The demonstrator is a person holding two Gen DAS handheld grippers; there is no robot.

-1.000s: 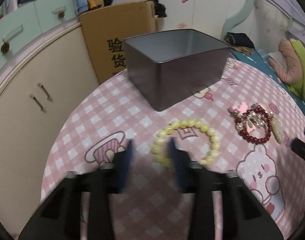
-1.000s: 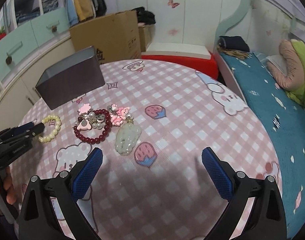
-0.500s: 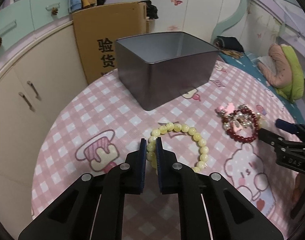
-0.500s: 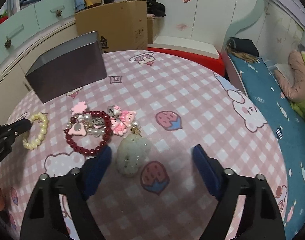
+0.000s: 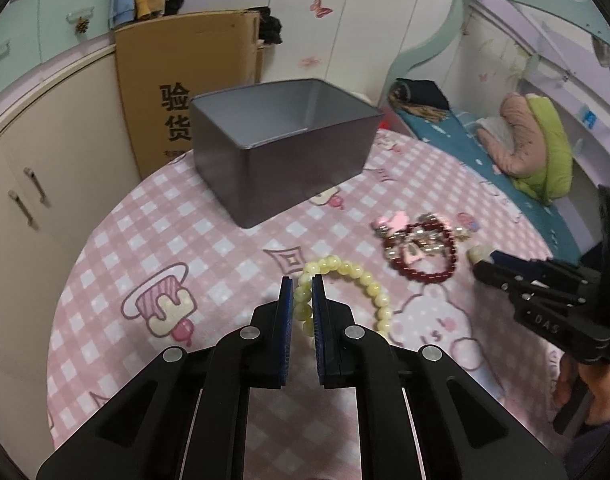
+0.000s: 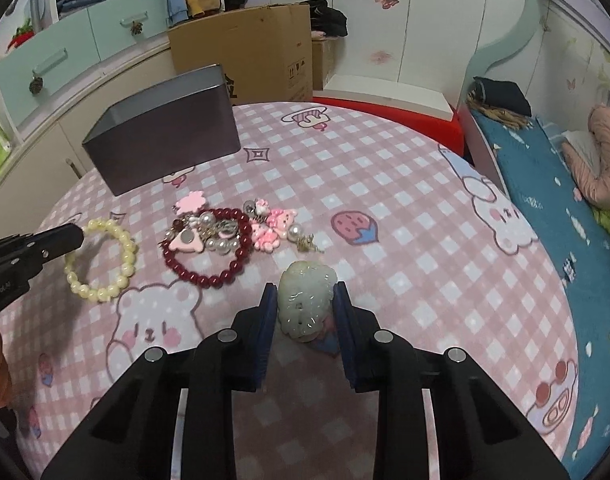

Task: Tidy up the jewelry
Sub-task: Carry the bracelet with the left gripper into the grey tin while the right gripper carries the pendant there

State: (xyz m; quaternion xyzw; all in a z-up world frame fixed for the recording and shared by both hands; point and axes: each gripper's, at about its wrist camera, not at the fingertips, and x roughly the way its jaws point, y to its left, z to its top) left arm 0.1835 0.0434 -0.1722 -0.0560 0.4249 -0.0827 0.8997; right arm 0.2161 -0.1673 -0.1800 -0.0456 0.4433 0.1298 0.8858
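Note:
My left gripper (image 5: 303,284) is shut on the near-left beads of the pale yellow bead bracelet (image 5: 361,280), which lies on the pink checked tablecloth (image 5: 209,240). My right gripper (image 6: 305,292) is shut on the pale green jade pendant (image 6: 305,304). The yellow bracelet also shows in the right wrist view (image 6: 105,260), with the left gripper (image 6: 79,236) at its left side. A dark red bead bracelet (image 6: 213,252) with pink charms (image 6: 271,226) lies between them. The open grey tin box (image 5: 281,148) stands behind.
A cardboard box (image 5: 185,92) and cream cabinets (image 5: 45,184) stand behind the table at left. A bed with a teal sheet (image 6: 565,208) and a pink and green pillow (image 5: 537,144) is at right. The table edge curves near the box.
My left gripper closed on the yellow bracelet's beads. My right gripper moved forward and left and closed from wide open onto the jade pendant.

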